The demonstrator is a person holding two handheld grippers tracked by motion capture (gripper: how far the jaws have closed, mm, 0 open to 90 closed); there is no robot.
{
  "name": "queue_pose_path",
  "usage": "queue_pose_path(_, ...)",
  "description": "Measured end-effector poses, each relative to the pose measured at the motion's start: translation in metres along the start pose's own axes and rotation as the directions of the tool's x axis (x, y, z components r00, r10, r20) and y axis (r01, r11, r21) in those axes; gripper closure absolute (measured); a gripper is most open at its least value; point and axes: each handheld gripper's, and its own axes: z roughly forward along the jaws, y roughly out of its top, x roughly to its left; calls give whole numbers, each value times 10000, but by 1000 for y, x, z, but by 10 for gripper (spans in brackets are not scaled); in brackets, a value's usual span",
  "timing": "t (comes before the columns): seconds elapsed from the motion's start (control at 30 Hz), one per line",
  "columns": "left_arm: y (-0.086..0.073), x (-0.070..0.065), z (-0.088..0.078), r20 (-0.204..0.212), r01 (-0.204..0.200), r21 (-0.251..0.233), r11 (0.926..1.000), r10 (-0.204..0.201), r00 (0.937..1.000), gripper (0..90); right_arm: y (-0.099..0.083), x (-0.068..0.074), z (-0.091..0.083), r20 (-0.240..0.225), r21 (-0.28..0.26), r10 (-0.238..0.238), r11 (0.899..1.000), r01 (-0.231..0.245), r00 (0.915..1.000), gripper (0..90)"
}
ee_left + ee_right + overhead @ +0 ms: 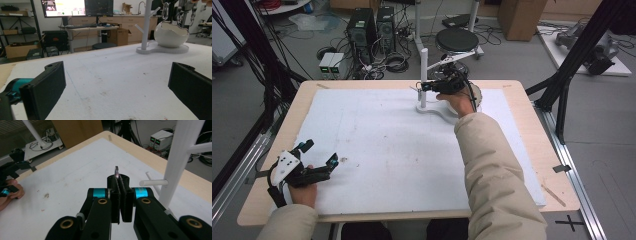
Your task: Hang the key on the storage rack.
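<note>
Pinching metal ring, R gripper fingers clenched (by stand); L gripper released.

No lettering is showing legibly; the writing on the monitor is staying too blurred to read.

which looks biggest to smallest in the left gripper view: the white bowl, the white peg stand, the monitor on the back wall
1. Monitor, cut off by the top edge.
2. White peg stand with its base; next to the monitor it is unsure, since the stand is nearer.
3. White bowl.
</note>
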Motion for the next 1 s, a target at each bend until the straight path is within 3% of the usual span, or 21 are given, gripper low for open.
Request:
queue_pose_path(0.3,0,0,0,-1,-16,6,10000,16,10000,17,-4,-10,5,338,177,409,9990,-415,9986,888)
queue_pose_path(1.0,0,0,0,-5,-10,-2,10000,10,10000,17,-11,-27,13,746,-102,934,9956,-929,9928,887)
